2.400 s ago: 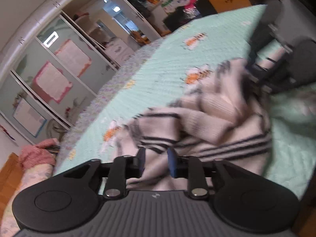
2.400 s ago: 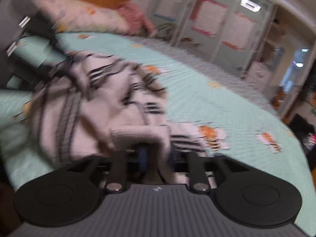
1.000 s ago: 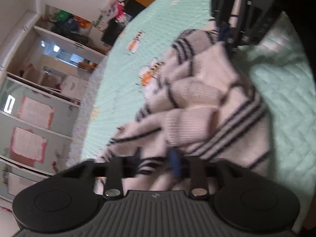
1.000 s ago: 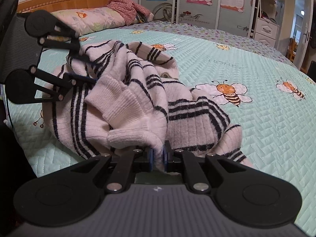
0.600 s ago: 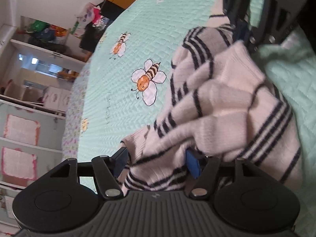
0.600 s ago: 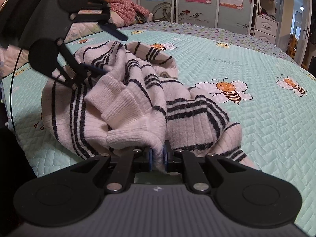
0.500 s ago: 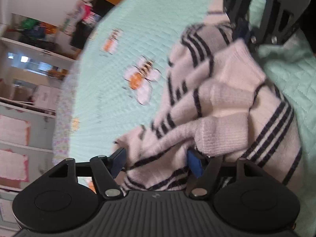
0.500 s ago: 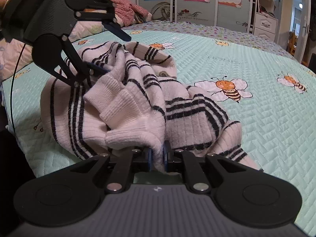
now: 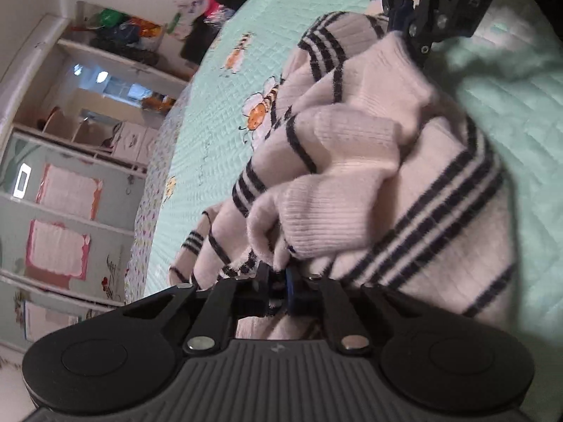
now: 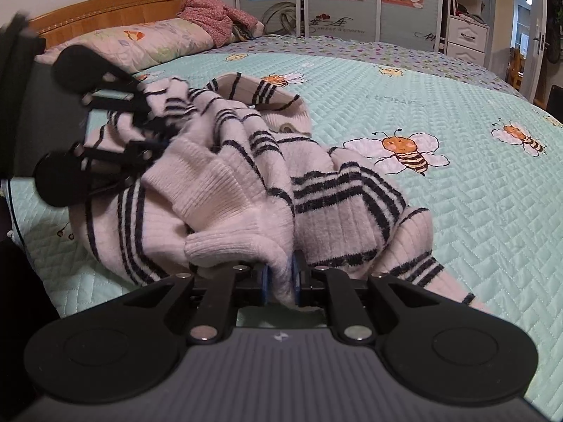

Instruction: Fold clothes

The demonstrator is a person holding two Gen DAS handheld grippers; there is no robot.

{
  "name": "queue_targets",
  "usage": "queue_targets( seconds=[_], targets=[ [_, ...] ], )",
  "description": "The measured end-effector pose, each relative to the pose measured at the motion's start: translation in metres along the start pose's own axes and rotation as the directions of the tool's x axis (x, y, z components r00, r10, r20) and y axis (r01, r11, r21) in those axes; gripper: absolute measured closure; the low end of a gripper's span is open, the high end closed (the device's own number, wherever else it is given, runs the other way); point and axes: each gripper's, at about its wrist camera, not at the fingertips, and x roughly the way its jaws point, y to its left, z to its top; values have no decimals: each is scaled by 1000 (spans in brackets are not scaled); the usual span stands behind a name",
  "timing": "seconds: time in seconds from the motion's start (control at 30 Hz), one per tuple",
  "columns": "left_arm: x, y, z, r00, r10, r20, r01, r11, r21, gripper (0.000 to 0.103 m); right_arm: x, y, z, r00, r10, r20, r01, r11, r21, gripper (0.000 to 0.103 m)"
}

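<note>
on the left, my left gripper (image 9: 276, 286) is pinched tight on a bit of the sweater (image 9: 404, 190). the two fingers are almost together with knit cloth squeezed in between. in my other view i can see that gripper at the far left side of the sweater.

in the middle, the sweater sits on the bed (image 10: 457, 183) in a lumpy heap. it is white with dark stripes. parts bunch up and roll over each other. i can't see a flat side or a neat edge anywhere. so it is not folded now.

on the right, my right gripper (image 10: 281, 283) is also clamped on the sweater, near a thick ribbed edge.

i think i am holding two spots so i can pull it out flat. smoothing it and folding it are still left to do.
</note>
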Motion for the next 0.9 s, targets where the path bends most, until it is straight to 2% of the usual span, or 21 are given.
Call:
queue_targets(
  seconds=[0.17,0.3,0.4,0.47,0.53,0.57,0.6,0.63,0.73,0.77,0.83,0.9],
  targets=[
    [-28,12,0,997,71,14,-68,986,-150,96,-7,-3,3,1000,-14,21,13,999,33,88],
    [-48,20,-1,989,146,7,-139,956,-257,96,-20,-7,10,996,-39,79,33,997,69,89],
    [-60,13,1,992,127,13,-117,947,-300,96,-30,-6,18,992,-49,112,45,998,41,89],
    [-59,-4,1,996,88,9,-83,964,-251,96,-28,-6,19,996,-37,84,36,999,12,89],
    [-57,-18,0,996,94,-4,-93,976,-195,95,-14,-6,14,1000,-14,-27,14,1000,-12,89],
    [-55,-24,0,995,98,-10,-99,981,-167,94,-11,-7,11,998,-23,-52,22,1000,-8,89],
    [-54,-31,-1,995,103,-17,-104,985,-138,93,-13,-9,9,998,-22,-57,22,1000,12,88],
    [-54,-31,-1,994,108,-21,-110,983,-149,89,-17,-11,8,998,-15,-58,18,999,40,88],
    [-53,-24,1,992,126,-24,-128,972,-197,84,-45,-12,19,1000,11,-3,-10,995,100,86],
    [-53,-22,2,991,132,-24,-134,970,-201,82,-56,-8,25,1000,13,25,-14,997,77,85],
    [-52,-22,3,989,144,-22,-146,968,-204,72,-75,4,35,997,33,69,-35,999,30,78],
    [-52,-24,4,987,157,-20,-158,968,-198,70,-84,19,48,991,75,113,-74,997,-19,71]
  ],
)
